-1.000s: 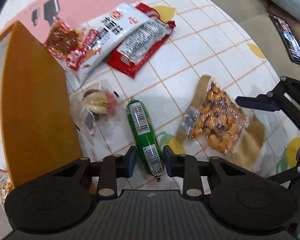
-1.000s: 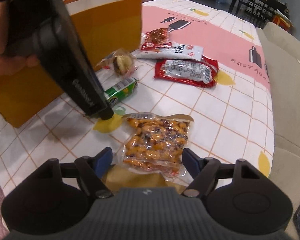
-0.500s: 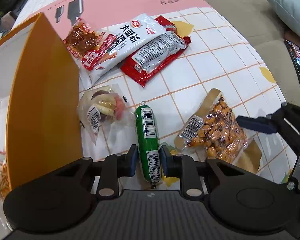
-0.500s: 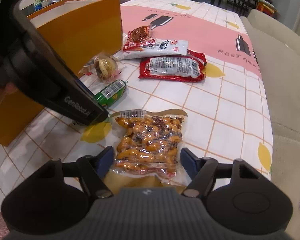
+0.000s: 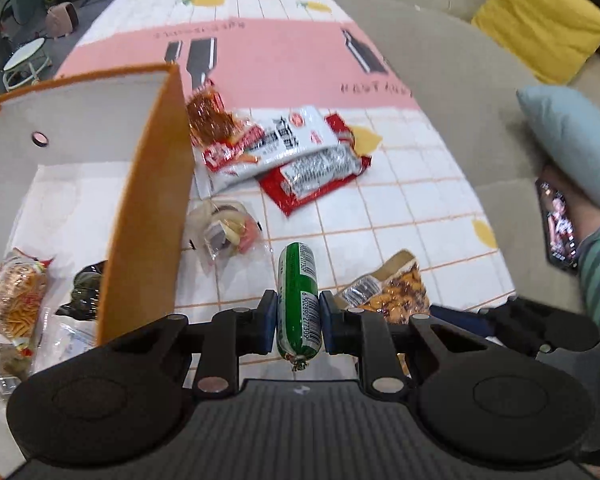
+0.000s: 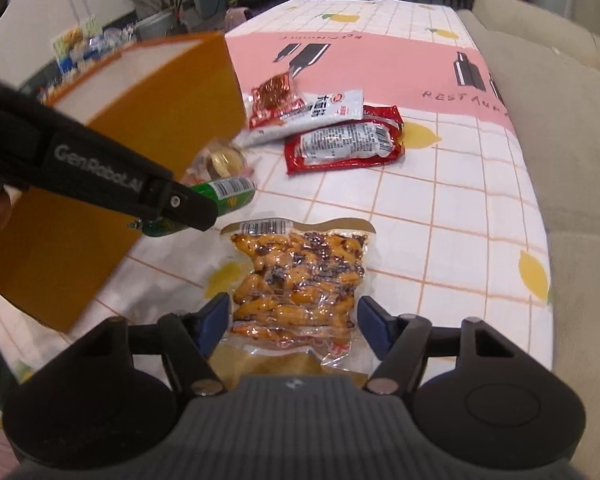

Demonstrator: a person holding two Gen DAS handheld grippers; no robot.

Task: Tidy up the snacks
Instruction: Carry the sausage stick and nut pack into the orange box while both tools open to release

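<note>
Left gripper closed on green sausage, sausage clamped between both pads, lifted clear of tablecloth. Right gripper held open, fingers set either side of peanut packet, lower down, touching not confirmed. Packet lying flat near tablecloth's near edge. Orange box stood at left side, snacks seen inside. Clear candy bag beside box wall. White packet laid over red packet mid-cloth. Sofa along right edge.
</note>
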